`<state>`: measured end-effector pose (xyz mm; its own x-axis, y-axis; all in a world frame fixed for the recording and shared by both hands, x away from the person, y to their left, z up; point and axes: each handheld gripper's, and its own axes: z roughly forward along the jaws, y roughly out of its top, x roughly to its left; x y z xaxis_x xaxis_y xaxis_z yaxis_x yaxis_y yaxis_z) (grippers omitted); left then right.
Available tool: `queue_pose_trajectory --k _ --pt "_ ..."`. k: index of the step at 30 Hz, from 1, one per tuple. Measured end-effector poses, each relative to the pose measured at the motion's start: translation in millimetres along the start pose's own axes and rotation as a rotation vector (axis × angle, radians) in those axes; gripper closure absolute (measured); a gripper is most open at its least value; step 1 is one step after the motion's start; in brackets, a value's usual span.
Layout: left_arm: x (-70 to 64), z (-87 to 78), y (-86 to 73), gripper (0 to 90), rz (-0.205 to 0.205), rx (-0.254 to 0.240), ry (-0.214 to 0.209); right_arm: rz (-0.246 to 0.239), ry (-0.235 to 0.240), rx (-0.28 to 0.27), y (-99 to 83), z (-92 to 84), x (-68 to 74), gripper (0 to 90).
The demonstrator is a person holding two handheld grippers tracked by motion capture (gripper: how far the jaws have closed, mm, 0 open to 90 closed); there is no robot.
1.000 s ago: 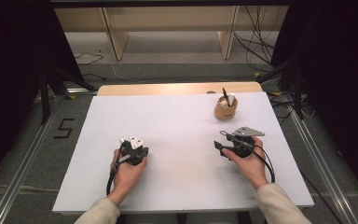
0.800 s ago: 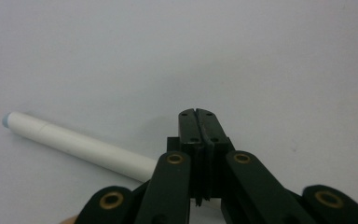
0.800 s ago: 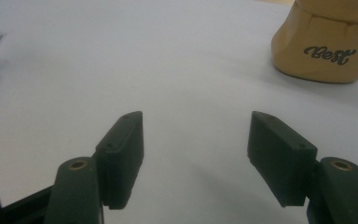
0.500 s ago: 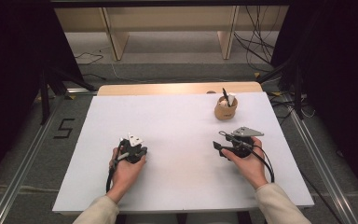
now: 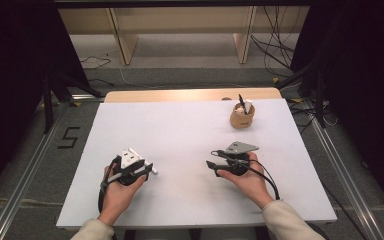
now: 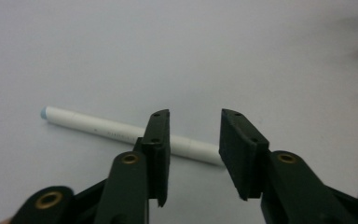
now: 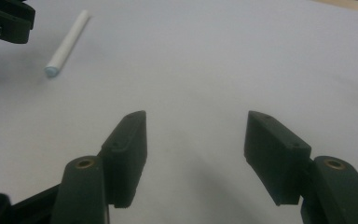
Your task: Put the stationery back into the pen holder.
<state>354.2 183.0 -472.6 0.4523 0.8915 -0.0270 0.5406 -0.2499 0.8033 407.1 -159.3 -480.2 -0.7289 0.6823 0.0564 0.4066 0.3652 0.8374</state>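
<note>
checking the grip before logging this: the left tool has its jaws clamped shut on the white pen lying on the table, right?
Not quite. In the left gripper view the left tool has its jaws apart, having just been opening; the white pen lies on the table beyond them, unclamped.

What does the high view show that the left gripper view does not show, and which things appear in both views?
High view, not left gripper view: the brown cup with pens standing in it near the table's far right, the right gripper with its grey plate, both hands, and the floor and shelves beyond the table.

Left gripper view, not high view: the white pen's full length lying flat, with a pale blue end cap, just beyond the jaws, and the empty gap between them.

Shared: the white table top and the left gripper, whose jaws have just been opening with nothing between them.
</note>
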Motion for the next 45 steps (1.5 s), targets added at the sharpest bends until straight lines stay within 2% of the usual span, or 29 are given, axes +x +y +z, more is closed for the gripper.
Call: queue_pose_trajectory --k 4,9,13,19,28,39,45 --pt "-2.8 -10.2 -11.6 48.1 0.021 0.032 -0.022 -0.042 0.046 0.013 8.8 17.8 17.8 41.5" --pt "-7.3 -17.4 -21.8 38.3 0.006 0.081 -0.045 -0.078 0.094 0.019 22.7 42.8 39.7 43.6" --pt "-9.5 -18.3 -28.3 35.5 0.009 0.119 -0.048 -0.098 0.129 0.029 33.8 66.3 57.0 45.5" --pt "-9.4 -17.9 -29.4 34.8 0.005 0.125 -0.048 -0.117 0.161 0.047 45.4 97.4 77.9 47.8" --pt "-9.6 -15.7 -30.0 34.5 0.01 0.137 -0.052 -0.135 0.181 0.081 53.9 123.4 92.2 49.9" --pt "-10.3 -14.9 -30.1 34.5 0.016 0.144 -0.051 -0.168 0.211 0.125 60.0 141.1 107.5 55.2" --pt "-10.0 -14.7 -30.1 34.5 0.018 0.147 -0.05 -0.185 0.206 0.151 61.6 146.1 112.0 60.8"
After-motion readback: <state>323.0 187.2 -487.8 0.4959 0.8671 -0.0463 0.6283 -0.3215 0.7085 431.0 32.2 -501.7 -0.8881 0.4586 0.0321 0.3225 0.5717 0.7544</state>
